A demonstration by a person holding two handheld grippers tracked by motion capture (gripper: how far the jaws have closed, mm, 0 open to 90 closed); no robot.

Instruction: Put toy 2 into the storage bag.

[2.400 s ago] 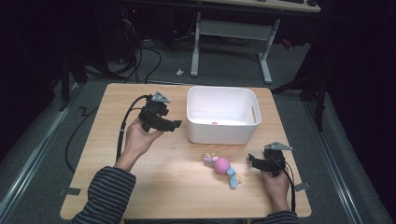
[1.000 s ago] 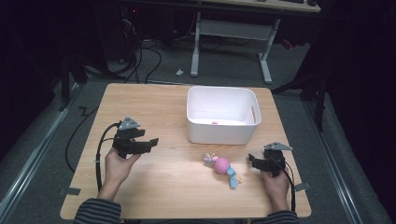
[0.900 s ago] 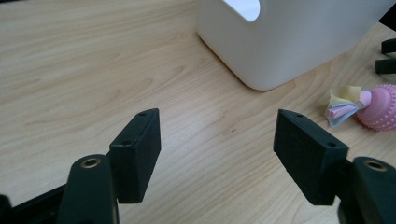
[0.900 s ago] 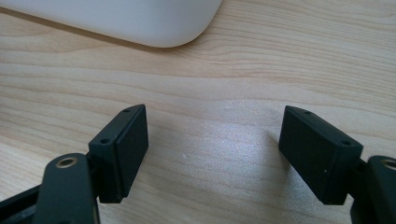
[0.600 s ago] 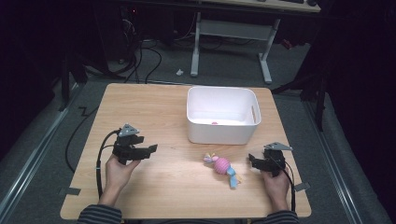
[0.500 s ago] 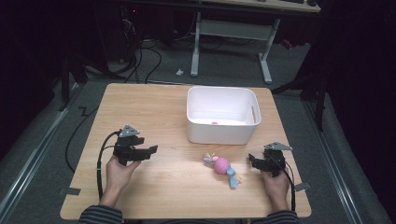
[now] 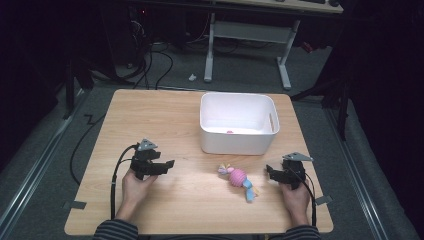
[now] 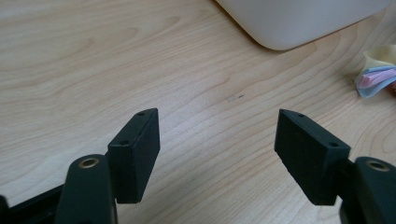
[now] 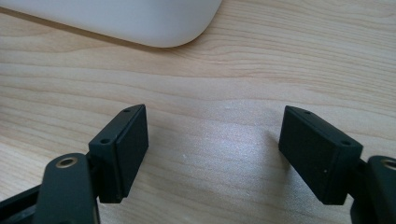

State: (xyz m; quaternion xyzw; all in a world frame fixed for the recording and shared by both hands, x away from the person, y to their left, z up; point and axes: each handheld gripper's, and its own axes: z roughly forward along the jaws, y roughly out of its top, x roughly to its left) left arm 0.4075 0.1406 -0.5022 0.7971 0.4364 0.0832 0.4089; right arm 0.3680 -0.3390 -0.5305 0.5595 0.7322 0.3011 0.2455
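Note:
A pink ball toy (image 7: 238,178) with pastel ribbon ends lies on the wooden table (image 7: 150,115), in front of a white bin (image 7: 237,122). A small pink item (image 7: 229,132) lies inside the bin. My left gripper (image 7: 169,165) is low over the table's left side, pointing right toward the toy, open and empty. In the left gripper view its jaws (image 8: 217,116) stand apart over bare wood, with the bin's corner (image 8: 299,23) and the toy's ribbons (image 8: 376,77) ahead. My right gripper (image 7: 270,172) rests just right of the toy, also open and empty (image 9: 215,112), facing the bin (image 9: 140,18).
Cables (image 7: 150,60) trail on the dark floor behind the table, near a white desk frame (image 7: 210,45). Tape tabs (image 7: 74,205) mark the table's near corners. Bare wood lies between the left gripper and the toy.
My left hand has come down and back from beside the bin to the table's near left area. The right hand, the toy and the bin have not moved.

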